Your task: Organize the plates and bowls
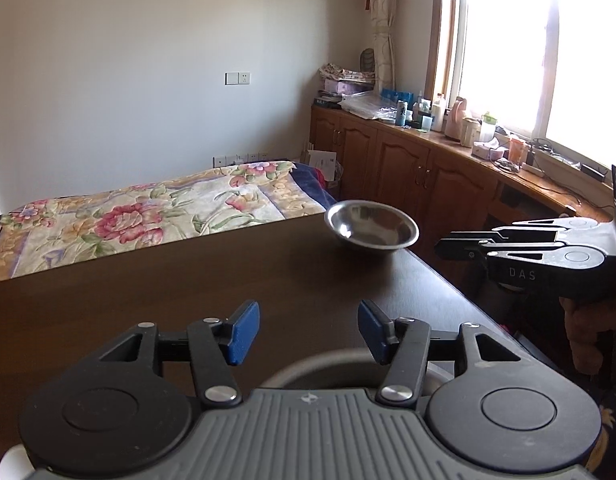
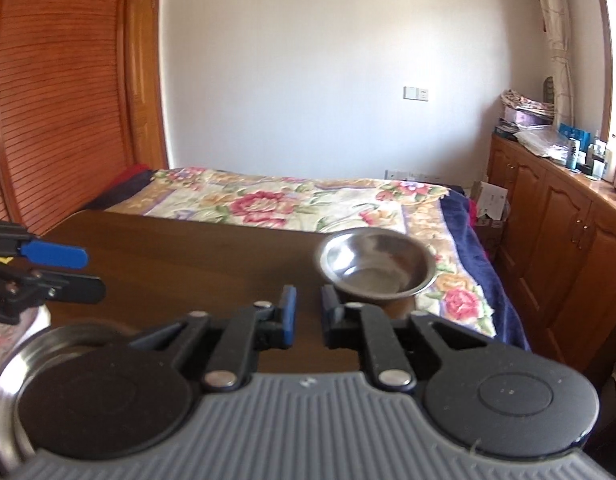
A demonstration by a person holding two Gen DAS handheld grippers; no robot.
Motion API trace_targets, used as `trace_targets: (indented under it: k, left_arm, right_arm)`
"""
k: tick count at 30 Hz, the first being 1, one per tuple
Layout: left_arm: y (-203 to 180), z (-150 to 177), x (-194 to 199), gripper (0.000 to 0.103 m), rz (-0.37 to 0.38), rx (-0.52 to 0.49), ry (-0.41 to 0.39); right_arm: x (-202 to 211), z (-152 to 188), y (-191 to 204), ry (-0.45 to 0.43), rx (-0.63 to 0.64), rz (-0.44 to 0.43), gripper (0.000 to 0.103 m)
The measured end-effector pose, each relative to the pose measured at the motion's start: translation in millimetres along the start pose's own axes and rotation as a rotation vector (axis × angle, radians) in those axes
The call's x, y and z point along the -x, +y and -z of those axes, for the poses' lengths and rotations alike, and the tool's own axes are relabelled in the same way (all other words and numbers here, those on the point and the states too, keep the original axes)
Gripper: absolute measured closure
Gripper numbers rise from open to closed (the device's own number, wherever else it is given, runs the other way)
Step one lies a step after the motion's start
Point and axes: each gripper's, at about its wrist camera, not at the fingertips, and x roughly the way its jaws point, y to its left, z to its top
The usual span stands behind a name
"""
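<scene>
**Steel bowl at the table's far corner, both grippers empty**

Much of the near table is masked. In the left wrist view the left gripper point(image 1: 308, 330) covers all but a curved rim of a dish beneath its body; in the right wrist view a steel plate point(image 2: 12, 376) at 8 o'clock is half hidden under the right gripper point(image 2: 308, 316) and cut by the frame.

The dark wooden table point(image 1: 188, 300) lies bare between the grippers and the steel bowl point(image 1: 371, 227), which sits at 1 o'clock by the far right corner, close to both edges. Beyond the far edge lies a floral bedspread point(image 1: 148, 212).

The bowl is shallow, shiny, upright and empty. The left jaws stand wide apart, released; the right jaws are narrowly parted, gripping nothing.
</scene>
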Motion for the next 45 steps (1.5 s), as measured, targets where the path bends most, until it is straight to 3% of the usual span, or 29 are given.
trace_targets:
  k: [2, 4, 15, 21, 30, 45]
  left_arm:
    - [-0.4, -7.9, -9.9, 0.044, 0.009, 0.003, 0.005]
    - [-0.6, -15.2, -20.6, 0.044, 0.013, 0.005, 0.014]
    - [-3.2, -50.4, -76.2, 0.044, 0.035, -0.034, 0.062]
    - [-3.2, -64.5, -112.3, 0.059, 0.075, -0.032, 0.099]
    - [0.7, -77.1, -158.8, 0.063, 0.099, -0.035, 0.146]
    - [10.6, -77.7, -205.5, 0.069, 0.188, 0.045, 0.222]
  right_arm:
    - [-6.6, -0.7, -9.8, -0.007, -0.01, 0.011, 0.058]
    - [-14.0, -1.1, -18.6, -0.016, -0.019, 0.033, 0.056]
    - [-56.6, -2.8, -58.8, 0.01, -0.042, 0.06, 0.056]
    - [-70.6, -3.2, -75.8, 0.02, -0.072, 0.07, 0.056]
    - [-80.8, 2.1, -90.2, 0.04, -0.116, 0.067, 0.057]
    - [-94.1, 9.7, -101.8, 0.076, -0.231, -0.031, 0.072]
